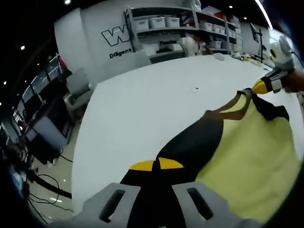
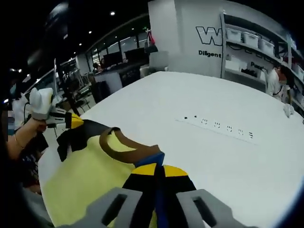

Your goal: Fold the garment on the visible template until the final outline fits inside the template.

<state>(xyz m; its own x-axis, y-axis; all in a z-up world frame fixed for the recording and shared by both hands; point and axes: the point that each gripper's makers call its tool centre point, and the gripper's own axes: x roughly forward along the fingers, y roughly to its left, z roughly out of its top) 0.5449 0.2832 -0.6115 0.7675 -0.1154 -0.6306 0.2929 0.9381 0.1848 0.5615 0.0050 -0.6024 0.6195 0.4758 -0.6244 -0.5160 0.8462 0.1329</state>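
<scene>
A yellow garment (image 1: 247, 156) with black sleeves and a brown neckline (image 2: 124, 145) is stretched between the two grippers over the white table (image 1: 152, 95). My left gripper (image 1: 156, 165) is shut on the black fabric (image 1: 190, 142) of one shoulder. It also shows at the left of the right gripper view (image 2: 75, 121), held by a hand. My right gripper (image 2: 159, 170) is shut on the dark fabric beside the neckline. In the left gripper view it comes in from the right (image 1: 260, 86), pinching the garment's far corner. I cannot make out a template outline.
A row of small dark marks (image 2: 218, 126) runs across the table top (image 2: 213, 156). Shelves with white bins (image 1: 161, 23) stand behind the table's far edge, with a person (image 2: 275, 78) near them. Chairs and desks (image 1: 76, 90) stand past the table's left edge.
</scene>
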